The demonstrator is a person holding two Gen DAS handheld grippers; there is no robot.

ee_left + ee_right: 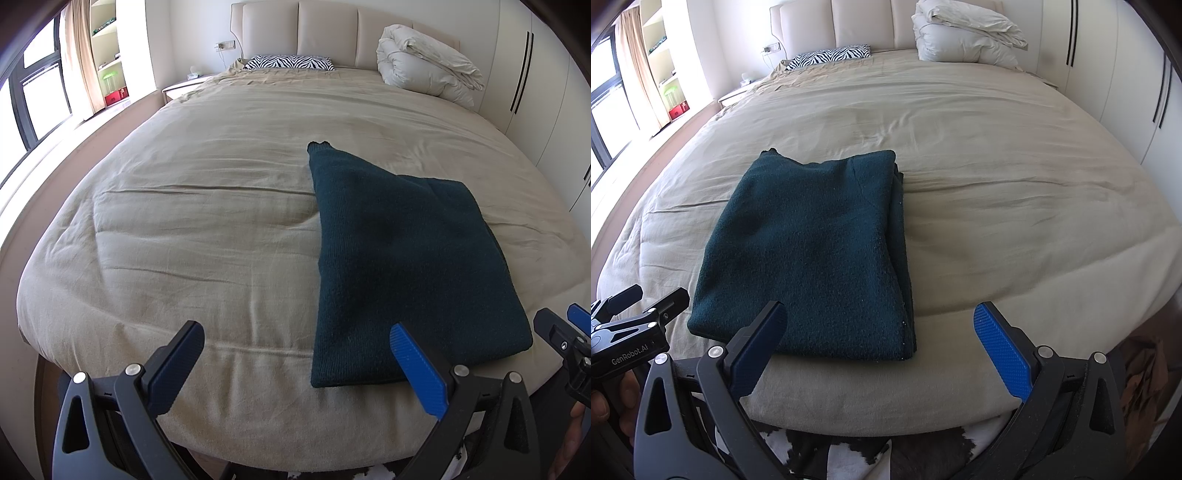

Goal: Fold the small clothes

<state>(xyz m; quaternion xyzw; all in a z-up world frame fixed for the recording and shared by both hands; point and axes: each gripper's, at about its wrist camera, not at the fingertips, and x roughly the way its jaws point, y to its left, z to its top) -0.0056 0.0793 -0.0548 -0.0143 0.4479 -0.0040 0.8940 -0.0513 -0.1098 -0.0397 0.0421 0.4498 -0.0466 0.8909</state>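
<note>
A dark teal knitted garment (pixel 399 258) lies folded into a flat rectangle on the beige bed cover near the foot of the bed; it also shows in the right wrist view (pixel 812 251). One narrow part sticks out toward the headboard at its far left corner. My left gripper (pixel 295 350) is open and empty, just short of the garment's near left edge. My right gripper (pixel 882 332) is open and empty, at the garment's near right corner. Neither touches the cloth.
The beige bed cover (pixel 184 221) fills both views. A zebra-print pillow (pixel 288 62) and a folded white duvet (pixel 424 62) lie by the headboard. White wardrobes (pixel 1108 55) stand on the right; window and shelves on the left.
</note>
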